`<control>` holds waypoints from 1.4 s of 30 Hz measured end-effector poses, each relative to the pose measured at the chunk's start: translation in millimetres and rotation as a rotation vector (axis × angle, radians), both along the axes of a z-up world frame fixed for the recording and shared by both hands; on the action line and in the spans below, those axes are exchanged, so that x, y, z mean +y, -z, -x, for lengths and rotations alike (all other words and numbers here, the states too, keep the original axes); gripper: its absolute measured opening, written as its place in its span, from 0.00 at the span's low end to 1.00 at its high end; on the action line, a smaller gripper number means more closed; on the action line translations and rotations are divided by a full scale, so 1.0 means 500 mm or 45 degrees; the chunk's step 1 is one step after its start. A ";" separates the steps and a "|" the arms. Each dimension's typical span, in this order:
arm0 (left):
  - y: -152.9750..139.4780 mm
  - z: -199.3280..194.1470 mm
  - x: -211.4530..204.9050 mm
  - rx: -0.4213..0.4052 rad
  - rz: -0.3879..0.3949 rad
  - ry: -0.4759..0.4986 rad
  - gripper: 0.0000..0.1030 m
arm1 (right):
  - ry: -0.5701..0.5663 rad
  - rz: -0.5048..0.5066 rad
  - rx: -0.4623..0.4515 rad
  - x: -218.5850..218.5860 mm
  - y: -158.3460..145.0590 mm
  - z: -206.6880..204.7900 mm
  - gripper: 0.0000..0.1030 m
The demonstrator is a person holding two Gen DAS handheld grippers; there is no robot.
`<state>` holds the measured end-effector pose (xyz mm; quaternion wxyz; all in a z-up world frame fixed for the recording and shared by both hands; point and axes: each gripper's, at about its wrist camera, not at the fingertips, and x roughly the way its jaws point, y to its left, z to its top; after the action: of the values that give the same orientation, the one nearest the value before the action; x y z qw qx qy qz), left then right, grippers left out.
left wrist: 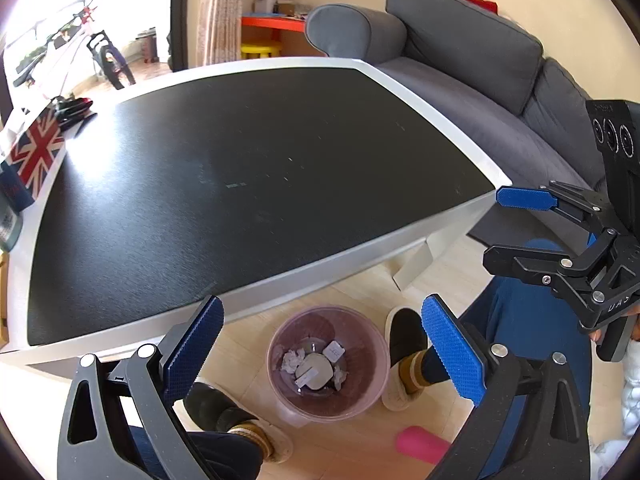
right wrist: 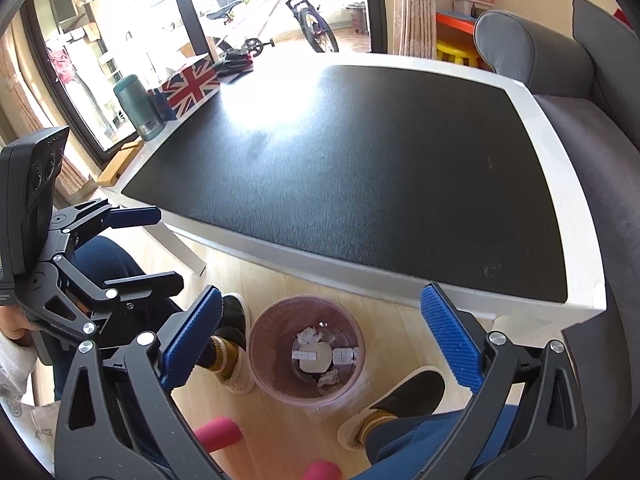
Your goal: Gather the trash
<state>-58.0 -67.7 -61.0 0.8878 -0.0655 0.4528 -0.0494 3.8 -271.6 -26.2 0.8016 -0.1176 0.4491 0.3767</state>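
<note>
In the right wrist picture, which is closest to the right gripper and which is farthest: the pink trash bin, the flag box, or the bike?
From the right gripper:
1. Pink trash bin, on the floor just below and between its open fingers.
2. Flag box, at the table's far left edge.
3. Bike, outside beyond the window, farthest.

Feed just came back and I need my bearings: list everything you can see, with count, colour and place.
trash bin: one, translucent pink, on the floor at the table's near edge, between the feet
trash in bin: several white crumpled papers and small packages
table: one, white frame, black top
Union Jack box: one, red-white-blue, far left table corner
flask: one, teal, beside that box
sofa: one, grey, right of table
bicycle: one, white, by the window
stool: one, yellow, behind table
left gripper: open, blue pads, above the bin
right gripper: open, blue pads, above the bin
</note>
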 end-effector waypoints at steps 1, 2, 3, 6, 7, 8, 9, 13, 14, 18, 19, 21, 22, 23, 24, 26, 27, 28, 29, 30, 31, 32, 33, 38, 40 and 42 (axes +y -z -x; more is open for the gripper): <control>-0.004 -0.003 0.004 -0.005 0.002 -0.008 0.93 | 0.001 -0.004 -0.008 0.003 -0.006 -0.004 0.96; -0.011 -0.007 0.010 -0.013 -0.001 -0.019 0.93 | 0.001 -0.008 -0.017 0.006 -0.012 -0.008 0.96; -0.015 -0.010 0.015 -0.016 0.000 -0.021 0.93 | 0.000 -0.014 -0.028 0.010 -0.020 -0.014 0.96; -0.033 -0.026 0.027 -0.035 -0.013 -0.024 0.94 | -0.001 -0.032 -0.069 0.025 -0.046 -0.036 0.97; -0.040 -0.032 0.031 -0.042 -0.018 -0.025 0.94 | -0.002 -0.037 -0.077 0.030 -0.054 -0.043 0.97; -0.048 -0.040 0.036 -0.051 -0.029 -0.030 0.94 | -0.002 -0.041 -0.091 0.037 -0.064 -0.054 0.97; -0.052 -0.044 0.039 -0.057 -0.039 -0.033 0.94 | -0.002 -0.045 -0.101 0.043 -0.073 -0.063 0.97; -0.082 -0.070 0.055 -0.092 -0.078 -0.042 0.94 | -0.004 -0.055 -0.138 0.066 -0.103 -0.099 0.97; -0.089 -0.075 0.059 -0.099 -0.088 -0.047 0.94 | -0.003 -0.058 -0.143 0.070 -0.109 -0.106 0.97; -0.115 -0.096 0.079 -0.136 -0.095 -0.054 0.94 | -0.003 -0.068 -0.155 0.087 -0.130 -0.137 0.97; -0.120 -0.101 0.082 -0.142 -0.096 -0.053 0.94 | -0.005 -0.072 -0.159 0.089 -0.133 -0.142 0.97; -0.125 -0.113 0.090 -0.148 -0.099 -0.051 0.94 | -0.001 -0.080 -0.163 0.095 -0.139 -0.153 0.97; -0.130 -0.117 0.094 -0.157 -0.098 -0.054 0.94 | 0.001 -0.080 -0.166 0.097 -0.142 -0.157 0.97; -0.134 -0.121 0.098 -0.163 -0.098 -0.060 0.94 | 0.004 -0.078 -0.169 0.100 -0.145 -0.162 0.97; -0.139 -0.125 0.103 -0.172 -0.097 -0.069 0.94 | 0.005 -0.077 -0.172 0.101 -0.147 -0.164 0.97; -0.149 -0.132 0.109 -0.188 -0.082 -0.067 0.94 | 0.004 -0.080 -0.178 0.104 -0.152 -0.170 0.97; -0.152 -0.136 0.111 -0.188 -0.085 -0.067 0.94 | 0.003 -0.082 -0.180 0.106 -0.154 -0.172 0.97; -0.154 -0.139 0.111 -0.190 -0.098 -0.067 0.94 | 0.002 -0.084 -0.181 0.107 -0.155 -0.174 0.97; -0.155 -0.141 0.111 -0.193 -0.104 -0.067 0.94 | 0.002 -0.085 -0.184 0.107 -0.156 -0.175 0.97; -0.156 -0.143 0.112 -0.194 -0.103 -0.065 0.94 | 0.003 -0.083 -0.187 0.108 -0.157 -0.175 0.97; -0.156 -0.146 0.115 -0.190 -0.092 -0.066 0.94 | 0.005 -0.080 -0.188 0.108 -0.157 -0.176 0.97; -0.157 -0.146 0.118 -0.190 -0.081 -0.068 0.94 | 0.005 -0.078 -0.189 0.108 -0.156 -0.176 0.97; -0.157 -0.148 0.122 -0.188 -0.064 -0.072 0.94 | 0.005 -0.077 -0.190 0.108 -0.156 -0.177 0.97; -0.151 -0.150 0.132 -0.177 -0.022 -0.081 0.94 | 0.002 -0.072 -0.186 0.108 -0.152 -0.179 0.97; -0.148 -0.150 0.139 -0.173 0.005 -0.092 0.94 | 0.003 -0.074 -0.185 0.111 -0.154 -0.179 0.97; -0.147 -0.149 0.141 -0.174 -0.026 -0.128 0.94 | 0.001 -0.075 -0.184 0.112 -0.154 -0.180 0.97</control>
<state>16.4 2.6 12.5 0.9187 -0.0757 0.3877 -0.0044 93.9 -215.7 50.8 0.8353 -0.1207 0.3786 0.3801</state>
